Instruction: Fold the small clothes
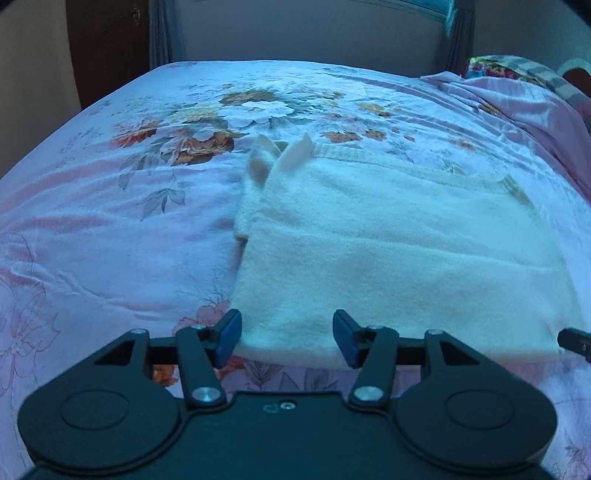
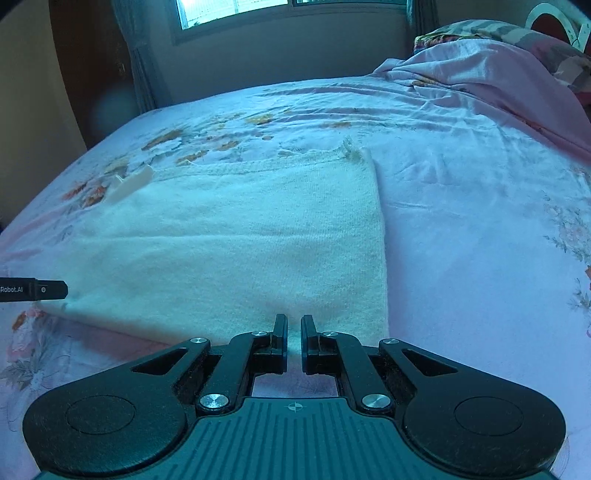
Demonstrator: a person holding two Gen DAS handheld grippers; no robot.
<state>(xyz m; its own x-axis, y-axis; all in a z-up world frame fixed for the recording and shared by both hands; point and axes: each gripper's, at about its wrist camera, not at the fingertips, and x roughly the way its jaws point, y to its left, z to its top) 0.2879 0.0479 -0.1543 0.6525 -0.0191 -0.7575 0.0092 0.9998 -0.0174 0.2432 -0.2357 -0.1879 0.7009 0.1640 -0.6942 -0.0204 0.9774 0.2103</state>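
A white knitted garment (image 1: 388, 251) lies folded flat on the flowered bedsheet (image 1: 110, 229), with a white label (image 1: 295, 155) sticking up at its far left corner. My left gripper (image 1: 287, 338) is open, and the garment's near edge lies loosely between its blue pads (image 1: 229, 338). In the right wrist view the garment (image 2: 240, 240) fills the middle. My right gripper (image 2: 294, 341) is shut on its near edge, close to the right corner. The other gripper's black tip shows at each view's side edge.
The pink flowered sheet (image 2: 480, 221) covers the whole bed. A crumpled pink blanket (image 2: 480, 70) and patterned pillows (image 2: 480, 29) pile up at the far right. Behind the bed are a window (image 2: 229, 11), grey curtains and a dark wooden door at the far left.
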